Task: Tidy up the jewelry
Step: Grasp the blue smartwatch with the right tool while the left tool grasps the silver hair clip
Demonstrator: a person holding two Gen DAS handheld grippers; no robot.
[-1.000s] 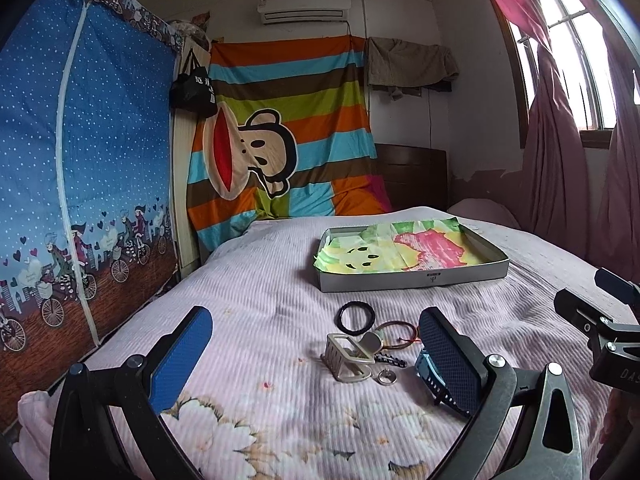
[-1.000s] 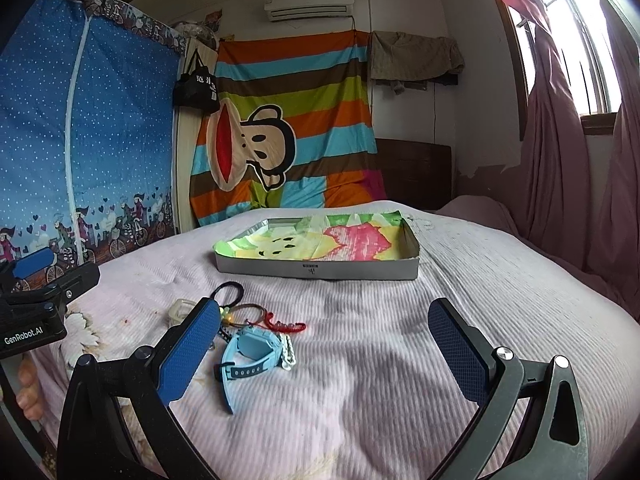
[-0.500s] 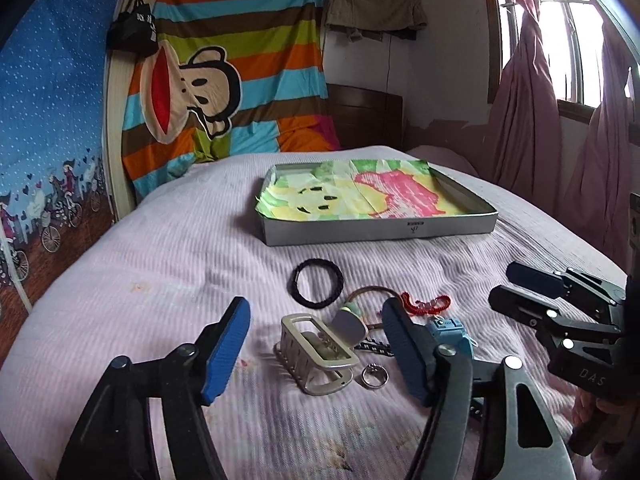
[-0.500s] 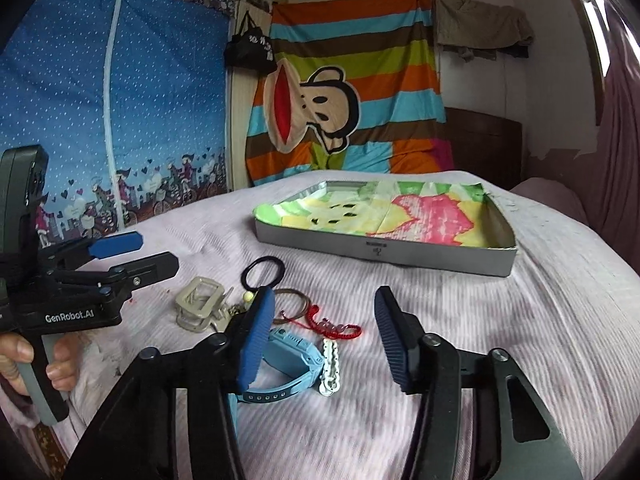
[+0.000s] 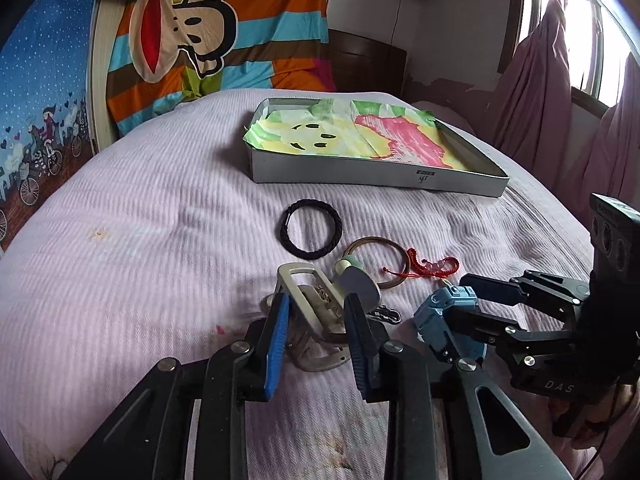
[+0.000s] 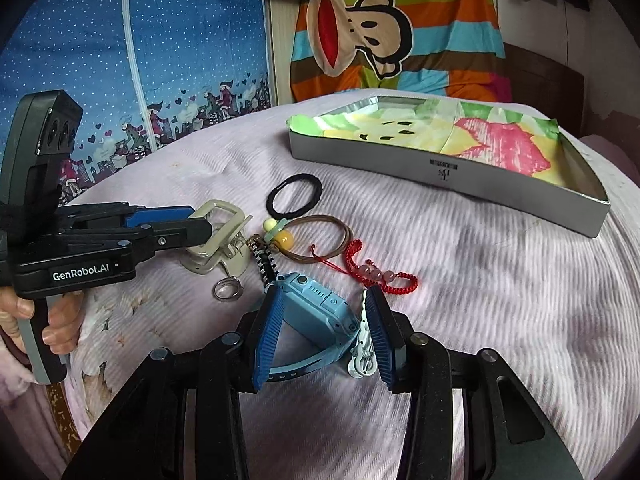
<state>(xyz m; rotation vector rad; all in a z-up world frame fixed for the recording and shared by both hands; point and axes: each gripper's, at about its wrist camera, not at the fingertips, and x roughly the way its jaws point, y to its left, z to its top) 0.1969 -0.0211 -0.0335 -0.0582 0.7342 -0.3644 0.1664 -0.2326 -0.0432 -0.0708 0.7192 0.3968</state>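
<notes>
Jewelry lies in a loose cluster on the pink ribbed bedspread (image 5: 132, 216), in front of the grey tray (image 5: 360, 176) lined with a bright drawing. My left gripper (image 5: 316, 320) straddles the beige hair claw (image 5: 308, 300): its 2 blue pads flank the clip and look to press its sides, so I read it as clenched on the claw. My right gripper (image 6: 324, 320) brackets the blue watch (image 6: 316, 312); the left pad touches the case, but whether the right pad presses it I cannot tell, since a white clip (image 6: 362, 348) sits against that pad. Both sets of jaws have just been closing, each with its item between them.

Beyond the claw lie a black hair tie (image 5: 310, 234), a brown bangle (image 5: 380, 264) with pale beads, a red braided bracelet (image 6: 380, 276) and a small silver ring (image 6: 227, 290), all close together, some touching.

The tray's near wall stands well apart from the cluster, with bare bedspread between. More open cover spreads to the right of the watch in the right wrist view. My 2 grippers sit near each other, side by side.

Compared with 1 second ago, both views have tipped down and come in close; the items now fill the lower frame, and the jaws stand much narrower.
</notes>
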